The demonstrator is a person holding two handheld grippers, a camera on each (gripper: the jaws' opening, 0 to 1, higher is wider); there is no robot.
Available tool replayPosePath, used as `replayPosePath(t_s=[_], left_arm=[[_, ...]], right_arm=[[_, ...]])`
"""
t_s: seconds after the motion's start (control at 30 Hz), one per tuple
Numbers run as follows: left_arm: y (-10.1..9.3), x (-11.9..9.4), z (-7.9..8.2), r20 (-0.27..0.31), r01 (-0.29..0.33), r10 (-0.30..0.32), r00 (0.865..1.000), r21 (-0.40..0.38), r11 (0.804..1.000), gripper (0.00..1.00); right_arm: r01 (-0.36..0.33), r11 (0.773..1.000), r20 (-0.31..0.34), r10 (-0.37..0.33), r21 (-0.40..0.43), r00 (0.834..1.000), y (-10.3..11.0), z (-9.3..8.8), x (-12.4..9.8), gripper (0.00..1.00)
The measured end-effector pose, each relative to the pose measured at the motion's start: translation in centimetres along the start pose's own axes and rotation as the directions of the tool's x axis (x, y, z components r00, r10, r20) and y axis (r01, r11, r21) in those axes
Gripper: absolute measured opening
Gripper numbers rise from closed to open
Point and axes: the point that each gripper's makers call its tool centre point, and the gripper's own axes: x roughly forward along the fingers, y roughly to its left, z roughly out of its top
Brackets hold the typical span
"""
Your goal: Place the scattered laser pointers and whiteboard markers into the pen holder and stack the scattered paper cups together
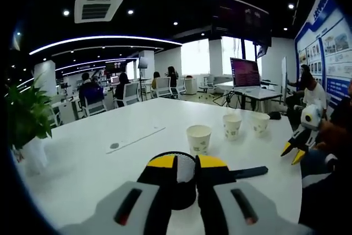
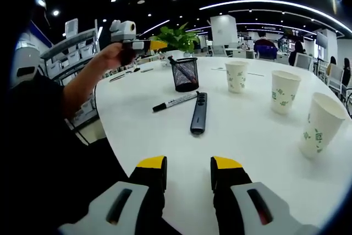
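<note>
A black mesh pen holder [image 1: 185,182] [image 2: 185,74] stands on the white table [image 1: 82,163] [image 2: 253,152], just beyond my left gripper [image 1: 186,163], whose jaws stand slightly apart with nothing between them. A dark pen leans inside the holder. A hand holds that left gripper [image 2: 151,44] up to the left of the holder. A black whiteboard marker [image 2: 175,102] and a black laser pointer [image 2: 198,113] [image 1: 250,173] lie beside the holder. Three paper cups [image 1: 198,138] [image 1: 232,126] [image 1: 260,123] stand apart in a row. My right gripper [image 2: 188,171] [image 1: 293,153] is open over the near table edge.
A potted plant [image 1: 27,119] [image 2: 176,38] stands at the table's edge. A flat white strip [image 1: 135,138] lies on the table. The person's arm [image 2: 82,86] reaches along the left side. Chairs, desks, a laptop [image 1: 245,72] and seated people are behind.
</note>
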Motion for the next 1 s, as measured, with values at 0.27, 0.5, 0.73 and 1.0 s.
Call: replayPosePath(t_s=[0.27,0.5,0.73,1.0], left_arm=[[0.5,-1.1,-0.3,-0.007,-0.014,0.014,1.0,0.002,1.0,0.21],[0.8,-1.8,-1.1,-0.016,-0.021,0.021,1.0,-0.004,1.0,0.23],[1.0,-2.3,-1.9,-0.026,-0.022,0.021,0.999,-0.017,1.0,0.25],[1.0,-2.6,-2.4,-0.035,-0.018,0.017,0.999,-0.022,1.0,0.27]], right_arm=[[-0.005,1.0,-0.001,0.005,-0.013,1.0,0.3,0.6,0.3,0.35],[-0.012,1.0,-0.006,0.012,-0.024,1.0,0.8,0.8,0.5,0.35],[-0.011,0.999,-0.008,0.01,-0.031,1.0,0.9,1.2,0.5,0.35],[-0.014,1.0,-0.002,0.014,-0.027,1.0,1.1,1.4,0.8,0.35]])
